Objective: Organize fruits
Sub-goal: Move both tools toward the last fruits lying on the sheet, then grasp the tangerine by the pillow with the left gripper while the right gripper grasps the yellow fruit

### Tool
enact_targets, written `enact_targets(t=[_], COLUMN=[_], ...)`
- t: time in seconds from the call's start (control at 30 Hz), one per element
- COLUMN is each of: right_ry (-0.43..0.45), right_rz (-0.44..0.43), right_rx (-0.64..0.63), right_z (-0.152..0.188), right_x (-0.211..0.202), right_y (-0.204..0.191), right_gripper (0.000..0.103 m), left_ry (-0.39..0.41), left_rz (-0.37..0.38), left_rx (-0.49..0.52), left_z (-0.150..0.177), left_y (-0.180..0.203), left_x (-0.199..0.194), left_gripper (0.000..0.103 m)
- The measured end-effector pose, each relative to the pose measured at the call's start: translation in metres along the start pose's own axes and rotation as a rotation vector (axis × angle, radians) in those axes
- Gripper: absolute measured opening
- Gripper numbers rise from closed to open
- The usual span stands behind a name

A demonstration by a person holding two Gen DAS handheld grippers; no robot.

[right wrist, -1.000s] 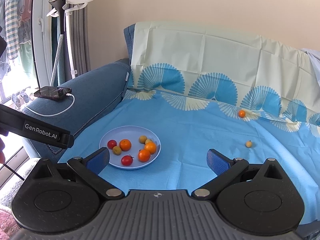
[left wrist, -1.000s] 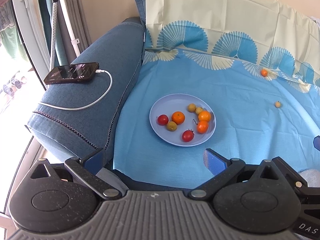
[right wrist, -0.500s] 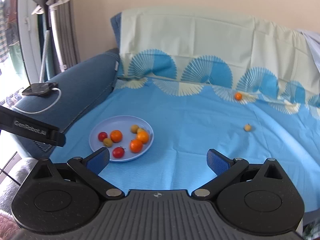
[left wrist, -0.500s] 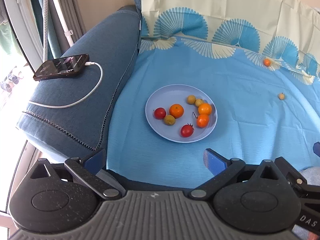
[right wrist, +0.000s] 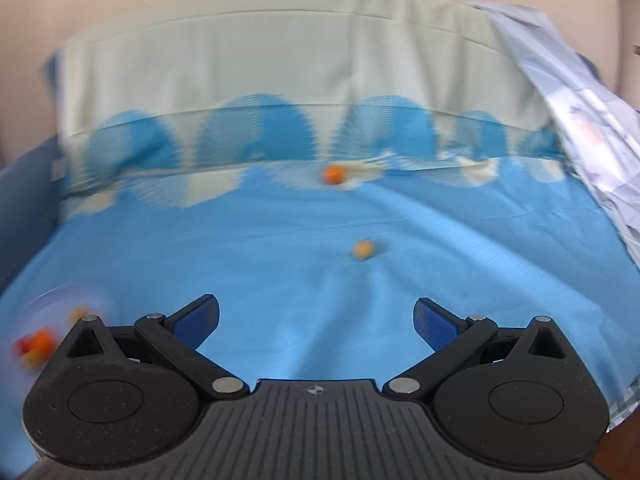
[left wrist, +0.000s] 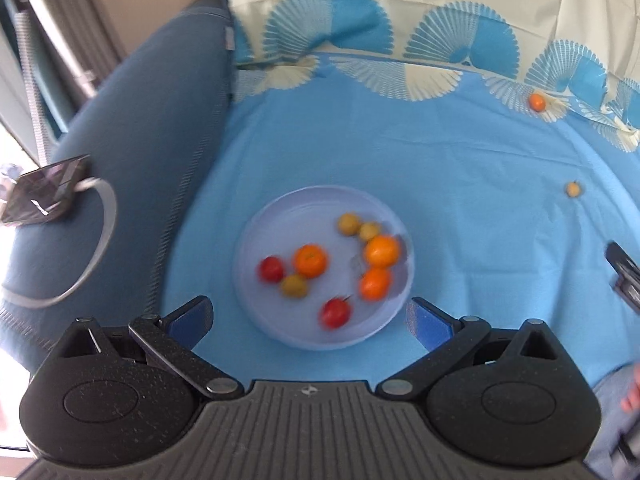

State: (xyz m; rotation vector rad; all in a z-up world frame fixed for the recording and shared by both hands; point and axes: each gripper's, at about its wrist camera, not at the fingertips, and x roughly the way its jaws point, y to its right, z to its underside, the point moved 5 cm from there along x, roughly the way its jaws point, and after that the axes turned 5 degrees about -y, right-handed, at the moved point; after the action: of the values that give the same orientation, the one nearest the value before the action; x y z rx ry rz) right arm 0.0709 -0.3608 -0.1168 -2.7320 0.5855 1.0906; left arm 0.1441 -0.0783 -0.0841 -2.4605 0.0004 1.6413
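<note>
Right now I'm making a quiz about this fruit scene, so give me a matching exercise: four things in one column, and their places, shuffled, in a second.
Things:
1. phone
2. plate
3. small yellow fruit
4. red tomato

Places:
A. on the plate, nearest the left gripper
B. on the sofa armrest, cable plugged in
C. alone on the blue sheet, ahead of the open right gripper
D. on the blue sheet beside the armrest

Pairs: 1-B, 2-D, 3-C, 4-A
</note>
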Motion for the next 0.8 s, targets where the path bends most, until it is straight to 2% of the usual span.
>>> enact_targets(t=[0.1, 0.3, 0.33, 0.37, 0.4, 0.47, 0.5, 0.53, 0.63, 0.73, 0.8], right_ry=[-0.017, -0.121, -0.126, -0.124, -0.124, -0.092, -0.079, -0.070, -0.060, -0.017, 0.018], right_rz=[0.078, 0.125, 0.126, 0.123, 0.115, 0.107, 0.099, 0.101, 0.166, 0.336, 0.442], right_rx=[0.045, 0.107, 0.104, 0.099, 0.095, 0.091, 0.083, 0.080, 0.157, 0.287, 0.374], right_z=[-0.018, -0.034, -0.034, -0.034, -0.033, -0.033, -0.033, -0.032, -0.034, -0.041, -0.043], right_x=[0.073, 0.205, 0.220, 0.230, 0.239, 0.247, 0.248, 0.248, 0.242, 0.235, 0.234], right_y=[0.029, 0.058, 0.059, 0.058, 0.059, 0.059, 0.058, 0.060, 0.083, 0.132, 0.169], right_gripper=[0.102, 0.101, 0.098, 0.078, 0.059, 0.052, 0.030, 0.026, 0.026, 0.026, 0.026], left_ry=[-0.012, -0.039, -0.047, -0.052, -0.054, -0.048, -0.042, -0.034, 0.013, 0.084, 0.113], left_rz=[0.006, -0.027, -0.025, -0.024, -0.025, -0.030, -0.031, -0.028, 0.001, 0.052, 0.115], left_rx=[0.005, 0.029, 0.035, 0.041, 0.047, 0.064, 0.075, 0.087, 0.135, 0.195, 0.235], left_z=[-0.027, -0.066, -0.071, -0.076, -0.081, -0.091, -0.098, -0.106, -0.137, -0.181, -0.214], left_y=[0.020, 0.055, 0.061, 0.066, 0.072, 0.087, 0.096, 0.106, 0.150, 0.213, 0.265], left_x=[0.014, 0.045, 0.051, 0.057, 0.062, 0.072, 0.077, 0.082, 0.096, 0.113, 0.129], left_gripper=[0.103, 0.103, 0.103, 0.103, 0.103, 0.103, 0.103, 0.103, 0.103, 0.103, 0.103])
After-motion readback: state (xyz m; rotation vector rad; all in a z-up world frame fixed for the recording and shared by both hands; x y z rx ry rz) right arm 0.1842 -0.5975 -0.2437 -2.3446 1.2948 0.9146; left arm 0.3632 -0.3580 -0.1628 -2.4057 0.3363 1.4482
